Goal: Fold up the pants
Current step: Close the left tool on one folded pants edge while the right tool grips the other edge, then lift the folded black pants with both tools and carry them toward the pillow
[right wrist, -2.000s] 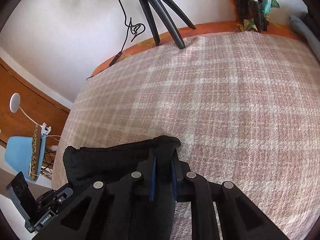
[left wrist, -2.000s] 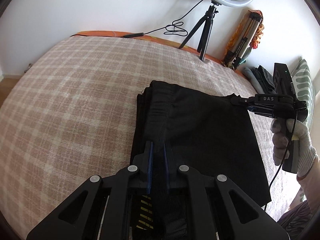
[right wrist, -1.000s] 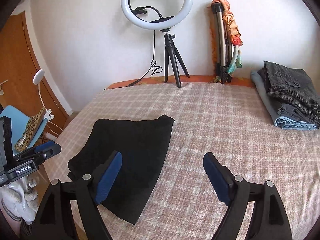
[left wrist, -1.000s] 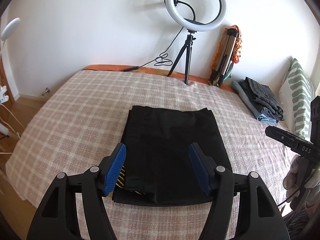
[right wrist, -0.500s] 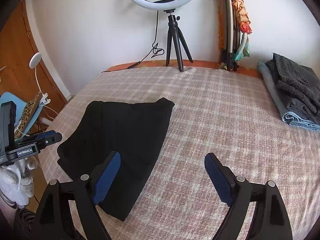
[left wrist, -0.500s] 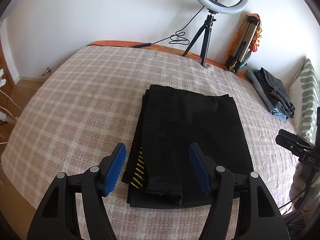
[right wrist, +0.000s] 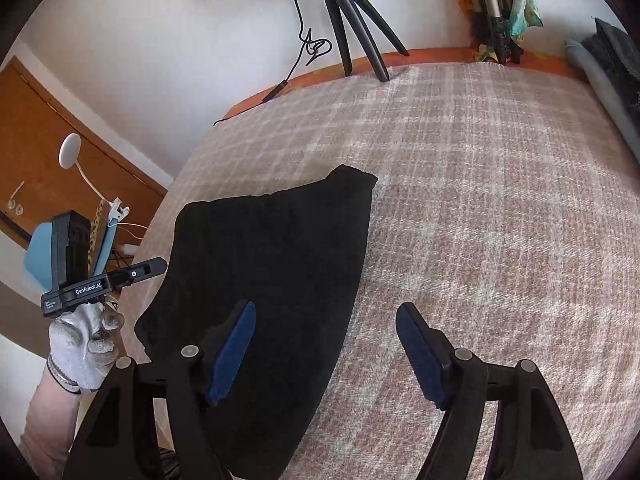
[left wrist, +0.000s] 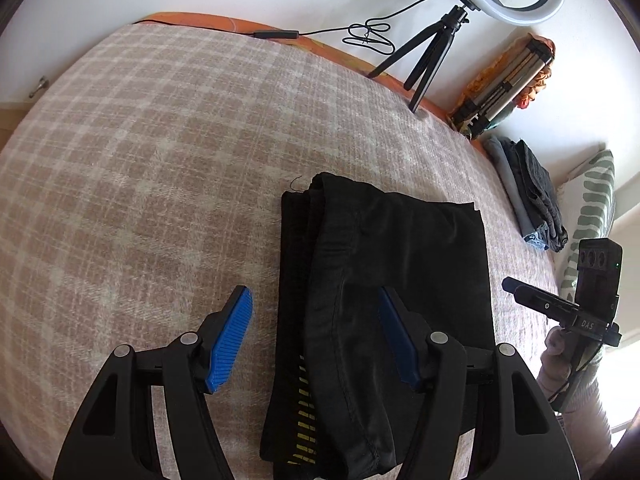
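Observation:
Black pants (left wrist: 400, 256) lie folded in a rectangle on the plaid bed cover (left wrist: 140, 160), with yellow marks showing at the near left layer. My left gripper (left wrist: 316, 334) hovers open just above their near left edge; that edge runs between the blue pads, which do not touch it. In the right wrist view the pants (right wrist: 272, 264) fill the left middle. My right gripper (right wrist: 326, 344) straddles their right edge and its jaws are closing, the pads still apart from the cloth. A gloved hand (right wrist: 84, 344) holds the left gripper (right wrist: 104, 280) beyond the pants' left side.
A ring light on a tripod (left wrist: 432, 52) and a folded stand (left wrist: 508, 80) are at the bed's far edge by the wall. Folded clothes (left wrist: 532, 196) and a green patterned pillow (left wrist: 592, 208) lie at the right. A wooden door (right wrist: 60, 152) is on the left.
Two seconds ago both grippers were shut on the pants; they then opened and pulled back. Since then both have come forward and down over the pants' near edges. The right jaws have narrowed.

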Available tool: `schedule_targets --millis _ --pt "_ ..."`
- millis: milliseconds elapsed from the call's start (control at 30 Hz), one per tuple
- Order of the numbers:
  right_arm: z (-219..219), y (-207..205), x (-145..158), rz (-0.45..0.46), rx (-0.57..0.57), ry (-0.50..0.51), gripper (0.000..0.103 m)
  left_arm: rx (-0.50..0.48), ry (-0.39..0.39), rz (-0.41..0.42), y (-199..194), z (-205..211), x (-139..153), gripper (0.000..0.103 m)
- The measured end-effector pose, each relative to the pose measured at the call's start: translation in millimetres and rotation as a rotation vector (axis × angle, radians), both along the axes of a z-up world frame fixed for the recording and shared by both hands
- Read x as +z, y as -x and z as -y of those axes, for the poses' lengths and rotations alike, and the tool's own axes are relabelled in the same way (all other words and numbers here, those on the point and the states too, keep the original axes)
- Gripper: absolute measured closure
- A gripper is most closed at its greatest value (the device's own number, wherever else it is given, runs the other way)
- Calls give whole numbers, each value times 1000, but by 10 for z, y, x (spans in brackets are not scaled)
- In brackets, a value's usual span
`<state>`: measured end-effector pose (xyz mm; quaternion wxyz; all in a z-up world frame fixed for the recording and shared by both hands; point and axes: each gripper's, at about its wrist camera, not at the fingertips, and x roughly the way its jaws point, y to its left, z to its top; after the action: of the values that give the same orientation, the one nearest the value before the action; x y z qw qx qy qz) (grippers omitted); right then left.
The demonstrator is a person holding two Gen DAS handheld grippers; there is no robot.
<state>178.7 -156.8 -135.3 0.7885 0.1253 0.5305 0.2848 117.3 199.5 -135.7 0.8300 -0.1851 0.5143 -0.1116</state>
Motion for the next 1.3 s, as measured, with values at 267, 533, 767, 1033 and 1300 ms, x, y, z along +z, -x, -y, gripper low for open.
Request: schedule_targets --millis 267,533,767,1033,1300 --pt "-52 -280 -226 -60 26 -78 30 -86 57 -70 -321 -45 -189 39" --pt "-115 -423 -260 -46 98 -158 33 -149 152 -54 -414 -108 -221 40" --pt "-351 -503 -287 -15 141 -202 34 -202 162 -45 -501 89 -220 41" --pt "-595 -438 -318 -9 164 -213 57 -202 101 -13 -595 286 -199 65" --pt "-428 -359 -329 -27 71 -229 92 -148 113 32 -485 284 -177 86"
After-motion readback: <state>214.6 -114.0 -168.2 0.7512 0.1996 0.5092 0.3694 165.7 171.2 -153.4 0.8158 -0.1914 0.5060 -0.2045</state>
